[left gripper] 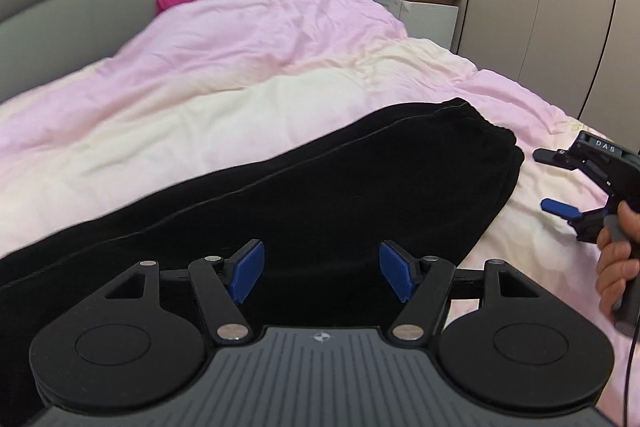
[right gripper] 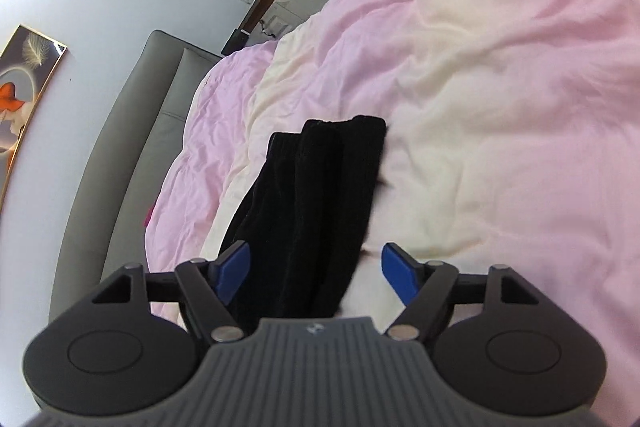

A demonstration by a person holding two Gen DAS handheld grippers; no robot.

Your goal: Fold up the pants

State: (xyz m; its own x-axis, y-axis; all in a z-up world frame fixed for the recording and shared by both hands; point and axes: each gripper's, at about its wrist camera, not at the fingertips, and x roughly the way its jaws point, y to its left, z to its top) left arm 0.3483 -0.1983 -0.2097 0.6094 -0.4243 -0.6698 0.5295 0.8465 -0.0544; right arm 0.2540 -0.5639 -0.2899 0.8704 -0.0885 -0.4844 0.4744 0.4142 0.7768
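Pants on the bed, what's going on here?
A person with a gripper in each hand is folding black pants laid lengthwise on a pink and cream duvet. The left gripper is open above the pants and holds nothing. The right gripper is open too, at one end of the pants, not gripping. The pants look already folded into a long strip.

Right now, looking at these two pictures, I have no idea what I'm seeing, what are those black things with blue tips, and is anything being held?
Those are two hand-held grippers, each carrying a camera that looks along its fingers. One picture comes from the left gripper, the other from the right gripper; the left view also shows the right one in the person's hand. Black pants lie on a pink and cream quilt on a bed. Both grippers are open and hold nothing.
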